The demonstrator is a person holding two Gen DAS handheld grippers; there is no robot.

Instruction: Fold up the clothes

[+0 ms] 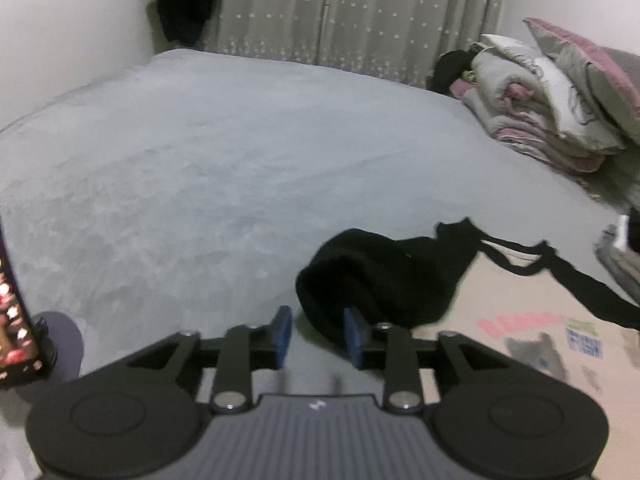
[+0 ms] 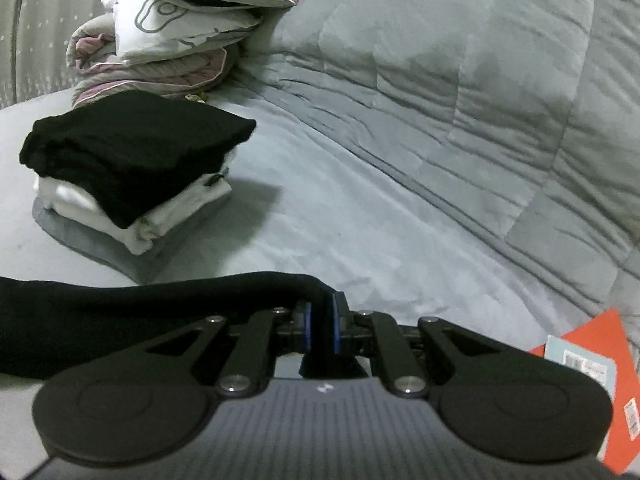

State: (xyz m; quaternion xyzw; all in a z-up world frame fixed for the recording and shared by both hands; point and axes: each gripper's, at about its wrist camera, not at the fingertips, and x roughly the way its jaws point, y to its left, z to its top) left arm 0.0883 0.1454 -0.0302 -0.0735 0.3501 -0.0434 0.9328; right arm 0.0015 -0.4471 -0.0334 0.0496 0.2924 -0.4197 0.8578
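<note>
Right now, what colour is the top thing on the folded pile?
Black. The top garment shows best in the right wrist view.

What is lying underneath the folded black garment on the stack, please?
Under the folded black garment lies a folded white garment, and beneath that a grey piece on the bed. Whether anything lies between those layers is covered.

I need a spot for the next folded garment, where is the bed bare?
Free: the wide grey bedspread between the starred curtain and the crumpled black garment. Crowded: the right side, with the folded pink-and-grey bedding pile, and the black-and-white folded clothes stack.
</note>
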